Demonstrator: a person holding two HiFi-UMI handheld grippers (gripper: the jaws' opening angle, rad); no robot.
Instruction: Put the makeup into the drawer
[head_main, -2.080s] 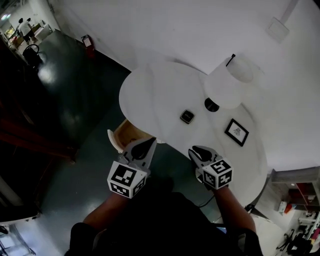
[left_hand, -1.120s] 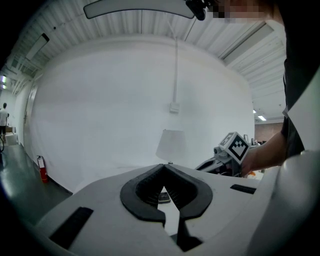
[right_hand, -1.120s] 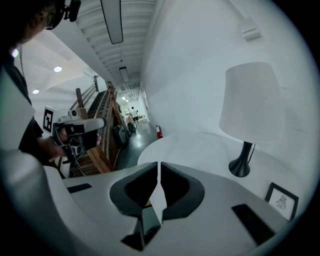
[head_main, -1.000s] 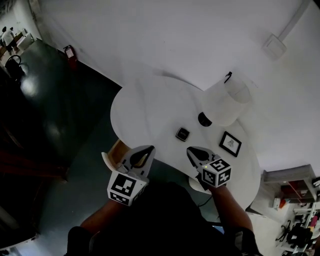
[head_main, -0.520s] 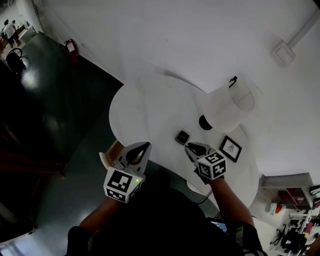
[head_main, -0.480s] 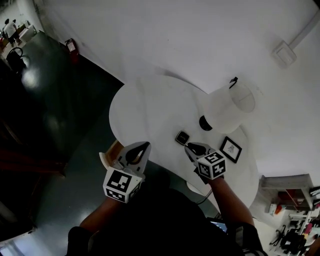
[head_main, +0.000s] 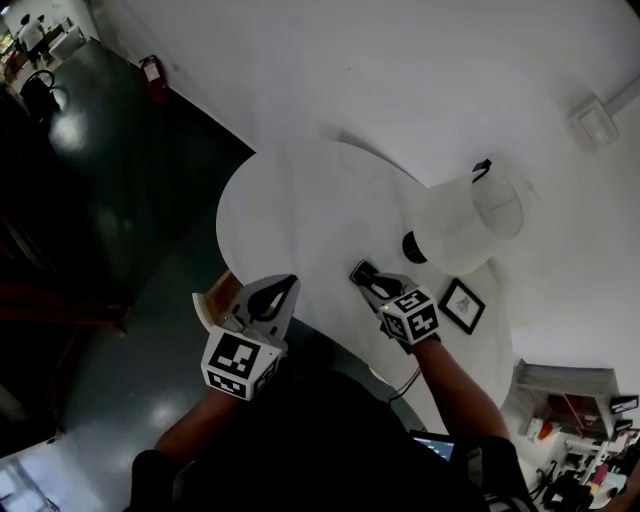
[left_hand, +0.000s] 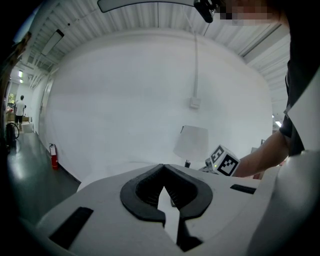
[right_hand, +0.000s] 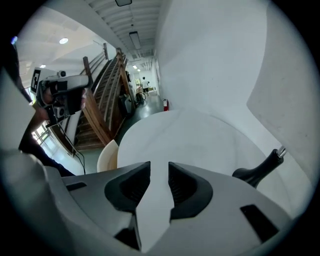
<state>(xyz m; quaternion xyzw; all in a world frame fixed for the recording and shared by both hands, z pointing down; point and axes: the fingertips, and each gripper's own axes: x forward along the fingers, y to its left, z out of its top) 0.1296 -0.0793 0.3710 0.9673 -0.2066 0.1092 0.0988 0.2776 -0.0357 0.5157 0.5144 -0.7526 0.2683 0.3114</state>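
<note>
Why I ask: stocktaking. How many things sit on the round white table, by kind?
Lamp: 1
Picture frame: 1
Makeup case: 1
Total: 3

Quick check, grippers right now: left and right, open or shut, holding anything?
Left gripper: shut, tips together, nothing held.
Right gripper: open, its jaws have just been opening, nothing between them.

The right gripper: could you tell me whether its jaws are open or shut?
Open. The right gripper shows a gap between its pads, with only the white table visible through it; the jaws have just been opening.
</note>
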